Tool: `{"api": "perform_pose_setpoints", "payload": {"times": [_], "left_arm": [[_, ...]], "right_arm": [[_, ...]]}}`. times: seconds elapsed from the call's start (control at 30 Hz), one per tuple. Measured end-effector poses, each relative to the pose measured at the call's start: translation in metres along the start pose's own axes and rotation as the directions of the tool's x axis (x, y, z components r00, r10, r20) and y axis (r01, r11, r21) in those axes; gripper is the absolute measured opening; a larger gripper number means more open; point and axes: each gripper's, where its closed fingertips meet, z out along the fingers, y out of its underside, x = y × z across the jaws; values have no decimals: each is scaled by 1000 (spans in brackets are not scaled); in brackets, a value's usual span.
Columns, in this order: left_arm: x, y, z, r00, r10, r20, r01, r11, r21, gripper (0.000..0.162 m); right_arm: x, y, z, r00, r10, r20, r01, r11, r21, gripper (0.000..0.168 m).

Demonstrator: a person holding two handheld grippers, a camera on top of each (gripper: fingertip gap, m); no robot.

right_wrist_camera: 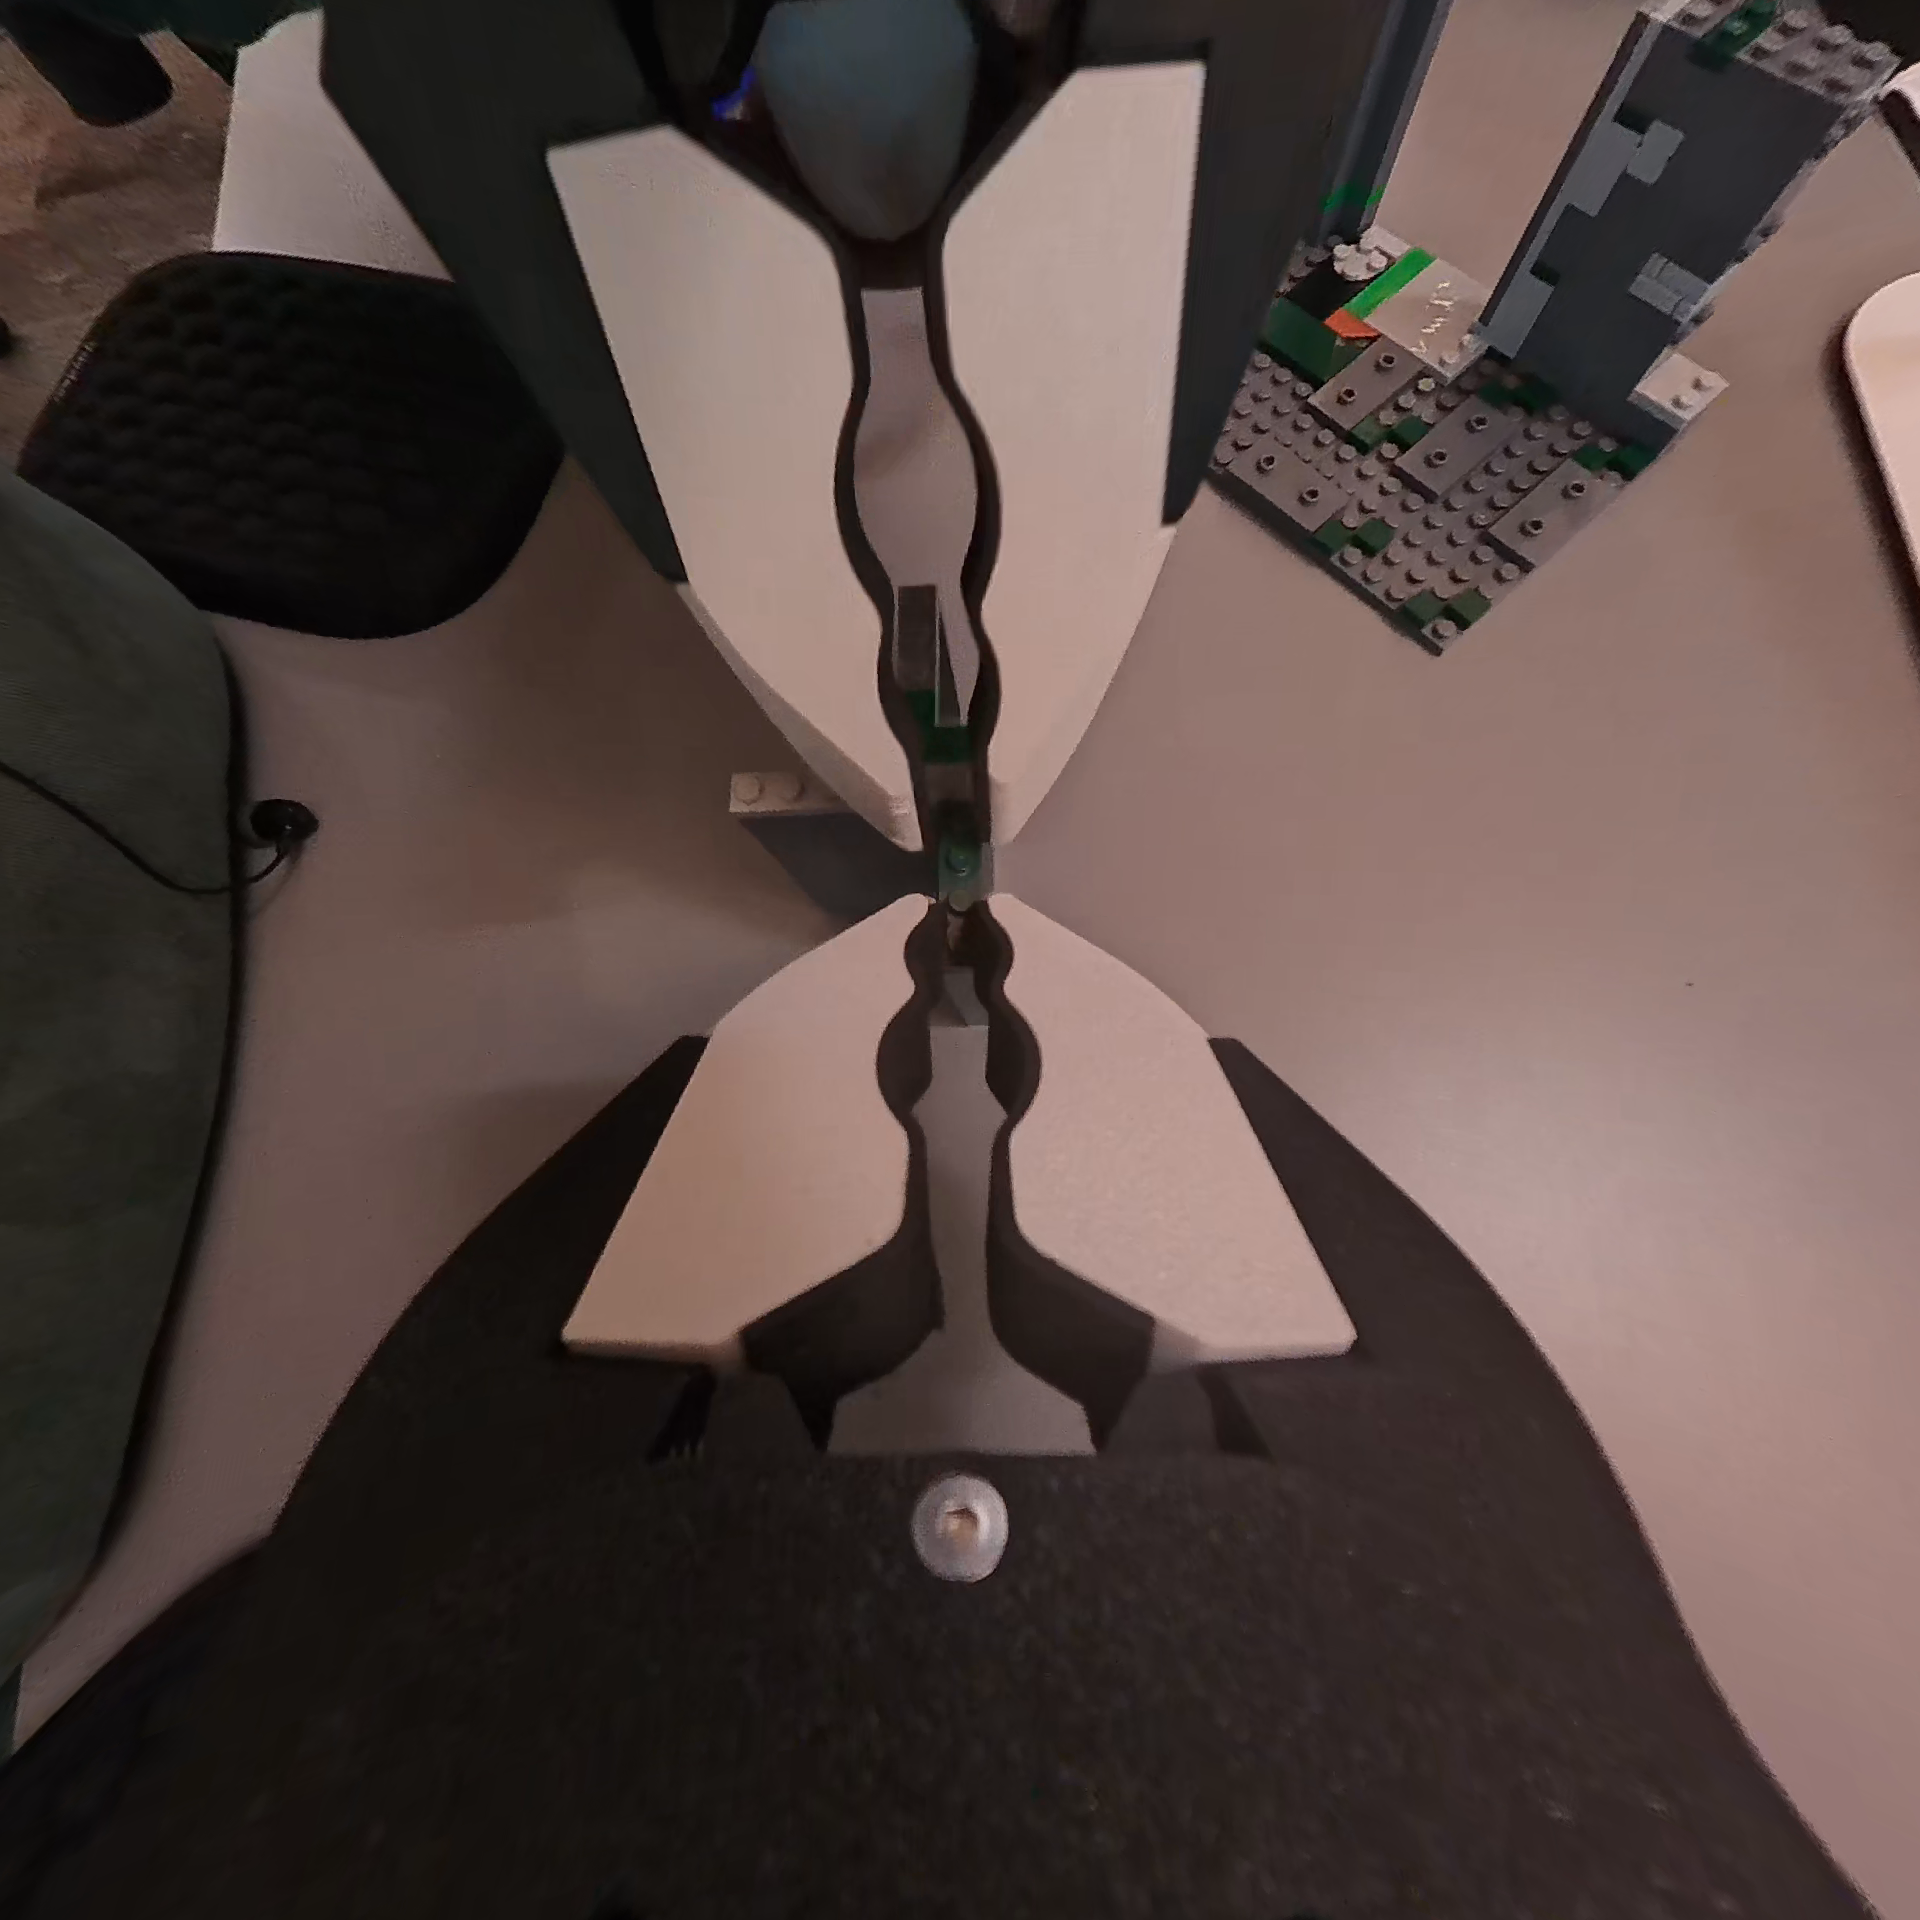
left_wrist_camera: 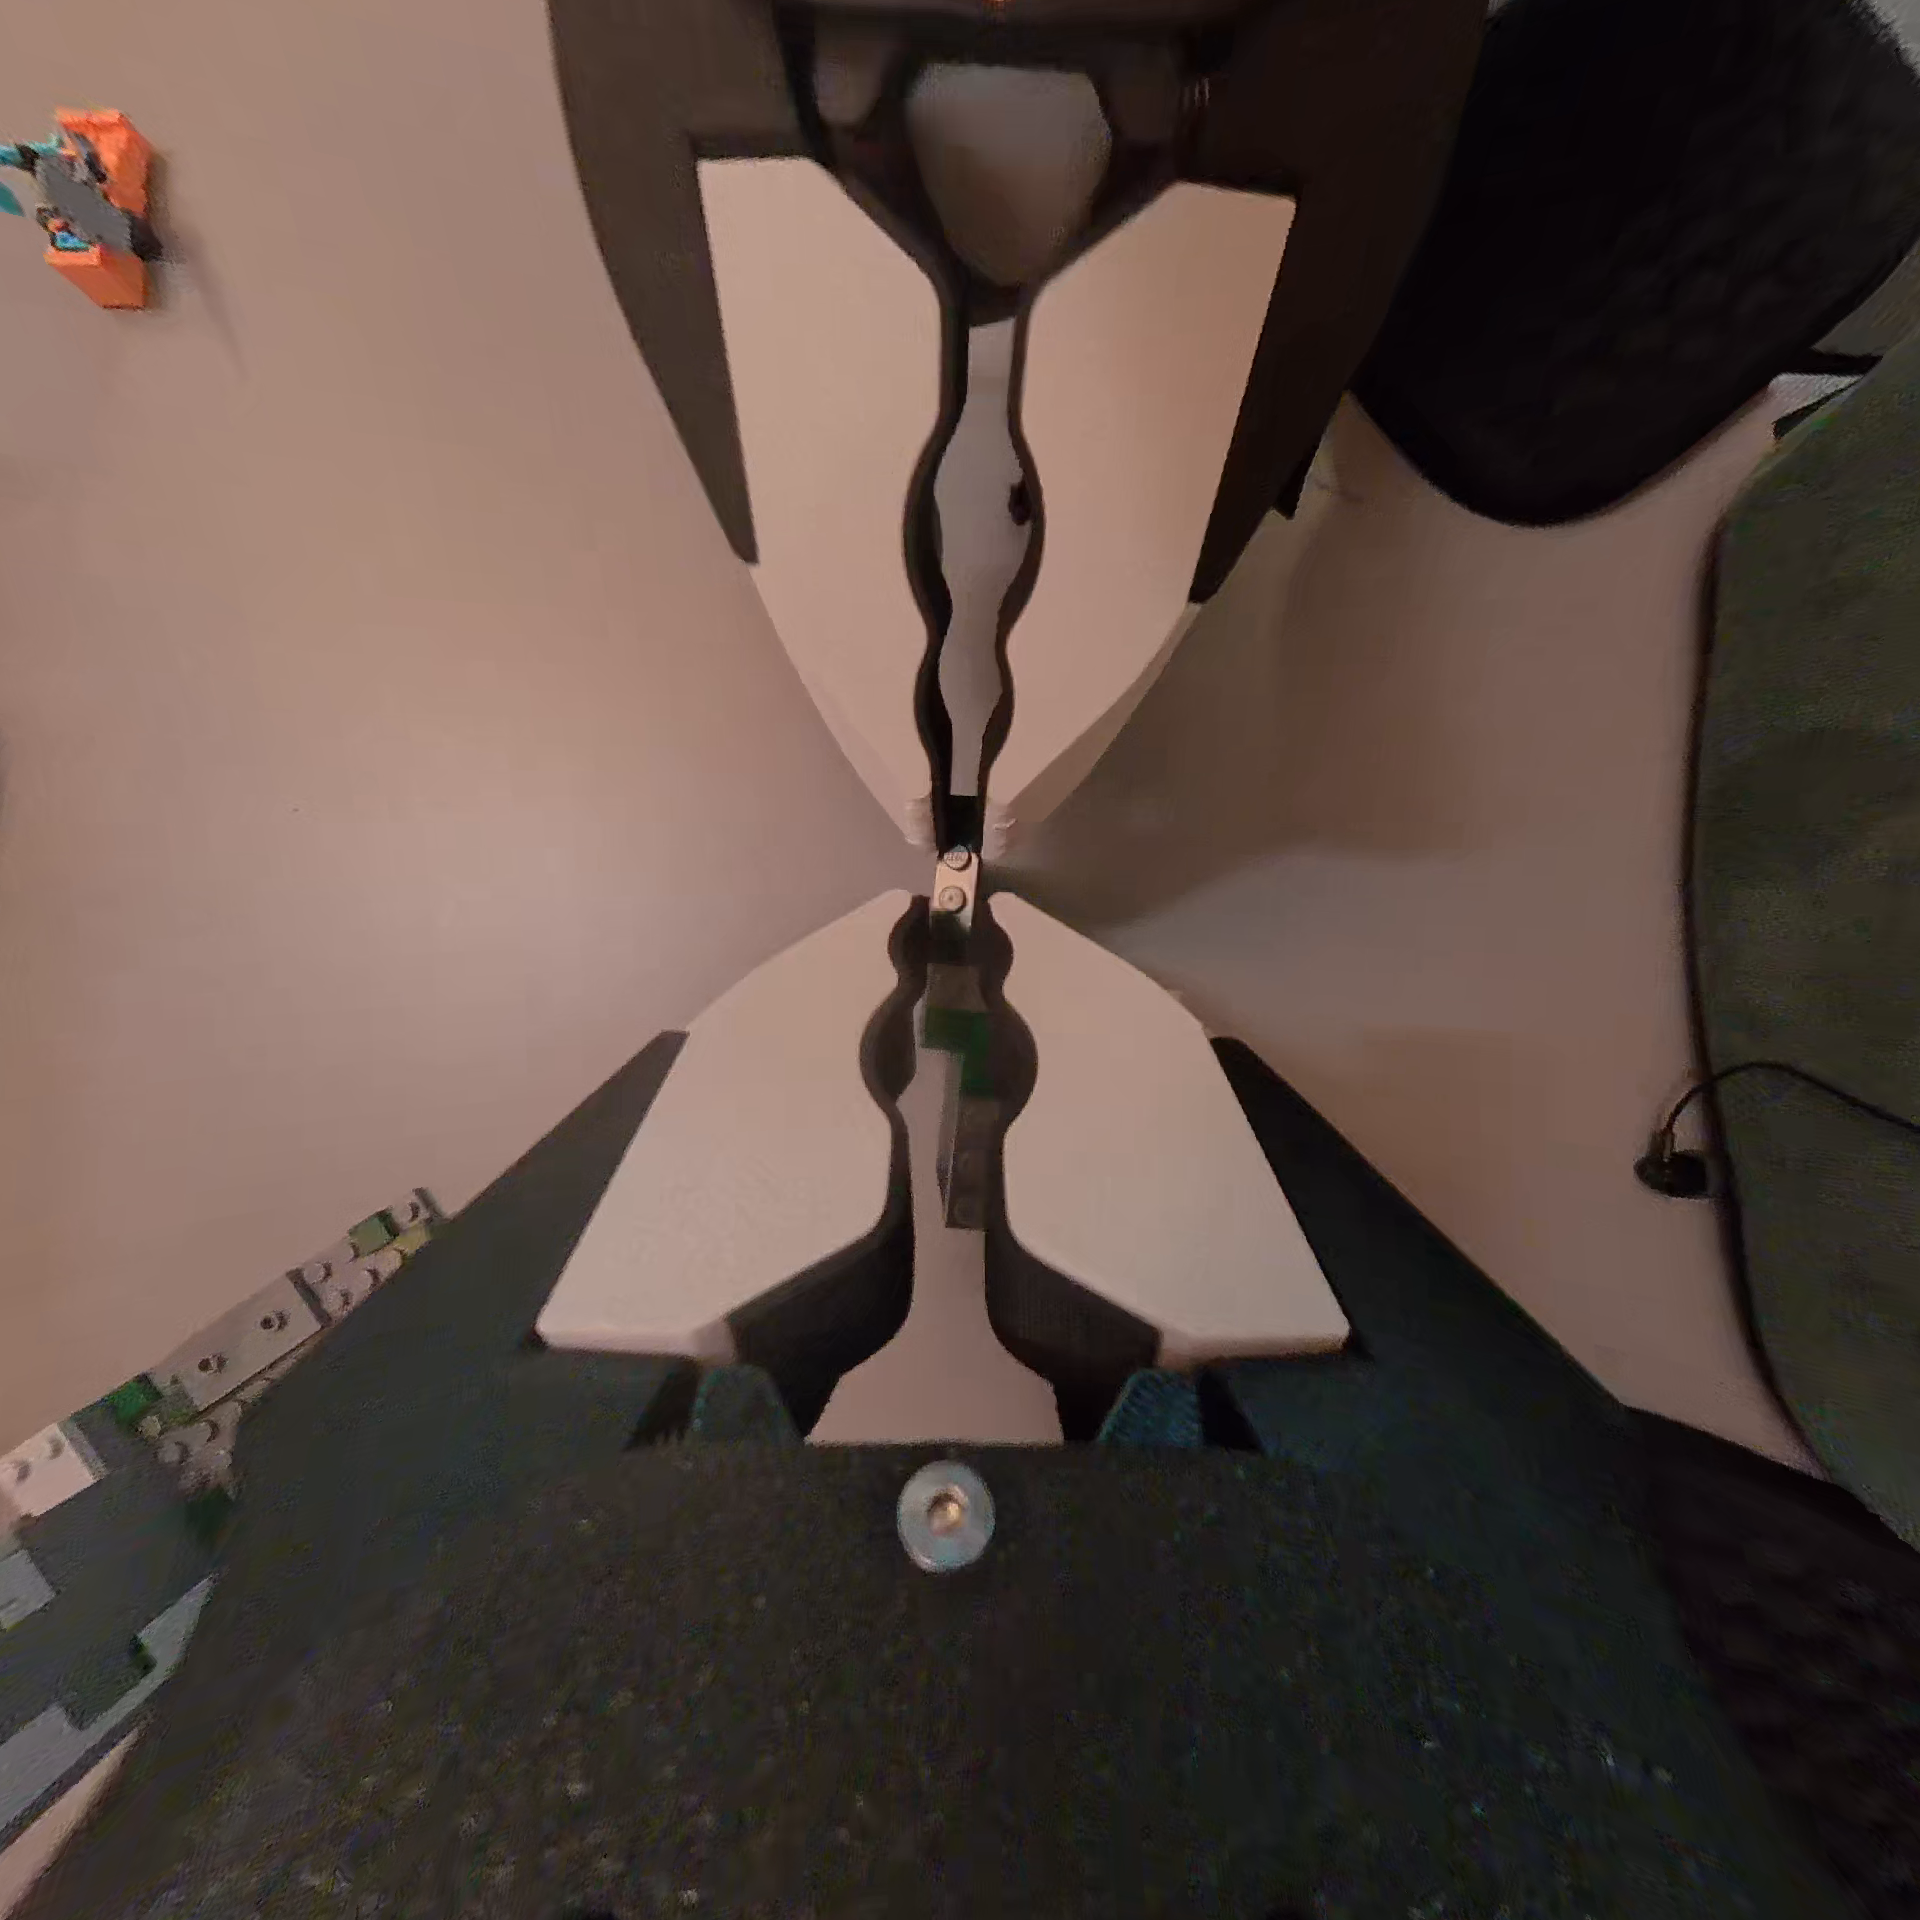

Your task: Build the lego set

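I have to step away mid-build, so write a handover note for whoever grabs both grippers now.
Left gripper: shut on one end of a small grey-and-green plate assembly.
Right gripper: shut on the opposite end, tip to tip with the left.
Main grey build stands on the table, right of the right gripper; an orange sub-build lies apart.
Done: baseplate and tall walls.
Left: fit the held piece; where it goes is unclear.

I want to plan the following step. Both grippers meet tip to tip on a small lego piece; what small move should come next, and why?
Probably press the two ends gently together. The left gripper is shut on a thin grey and green lego assembly, and the right gripper pinches its far end at a small plate. The parts look lined up, but whether they are fully seated cannot be told.
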Motion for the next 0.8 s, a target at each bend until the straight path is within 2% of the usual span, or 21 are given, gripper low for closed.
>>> {"api": "perform_pose_setpoints", "payload": {"times": [0.43, 0.6, 0.8], "left_arm": [[3, 3, 3, 999, -6, -46, 6, 1000, -17, 0], [1, 4, 3, 1000, 17, -8, -18, 998, -66, 0], [1, 1, -2, 1000, -4, -31, 4, 1000, -20, 0]], "right_arm": [[-1, 0, 1, 1000, -22, -7, 22, 1000, -1, 5], [0, 0, 1, 999, -46, -16, 46, 999, -15, 5], [-1, 0, 1, 998, -60, -24, 59, 998, -17, 5]]}}
